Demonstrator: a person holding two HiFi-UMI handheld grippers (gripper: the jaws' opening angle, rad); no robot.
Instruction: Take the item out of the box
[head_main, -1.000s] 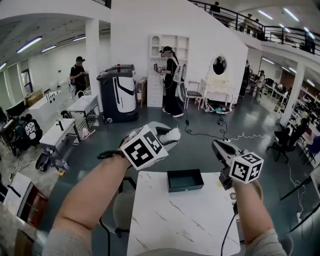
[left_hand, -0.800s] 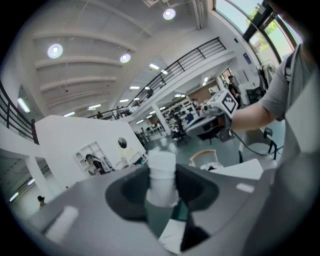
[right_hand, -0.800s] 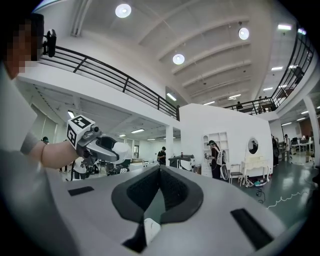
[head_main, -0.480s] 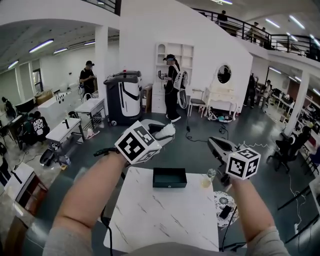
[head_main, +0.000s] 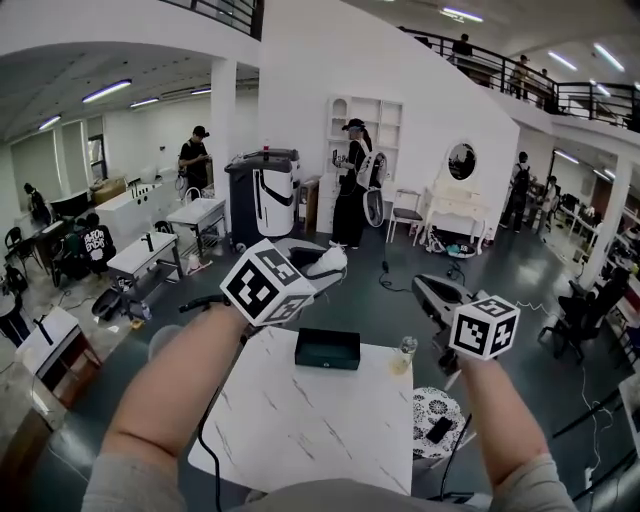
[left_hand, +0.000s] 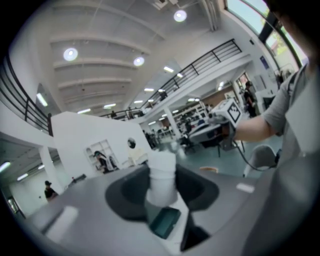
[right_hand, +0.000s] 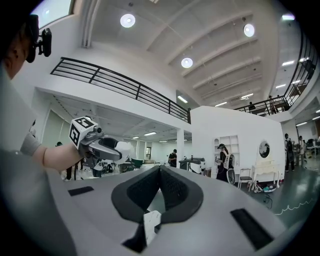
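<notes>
The white item (left_hand: 162, 180) is gripped in the left tongs (head_main: 332, 262), held clear of the open box (head_main: 327, 348) on the tabletop (head_main: 300, 420). The right tongs (right_hand: 159, 170) are clenched on nothing. Removal is judged essentially done.

A white marbled table (head_main: 300, 420) is spread below the left tongs (head_main: 338, 264) and the right tongs (head_main: 422, 288). A small glass bottle (head_main: 405, 349) is stood at its far edge, just below the right tongs. A round stool (head_main: 425, 405) bearing a phone (head_main: 438, 430) is set beside the table, lower still. A dark cart (head_main: 262, 195) is parked well beyond the left tongs.
</notes>
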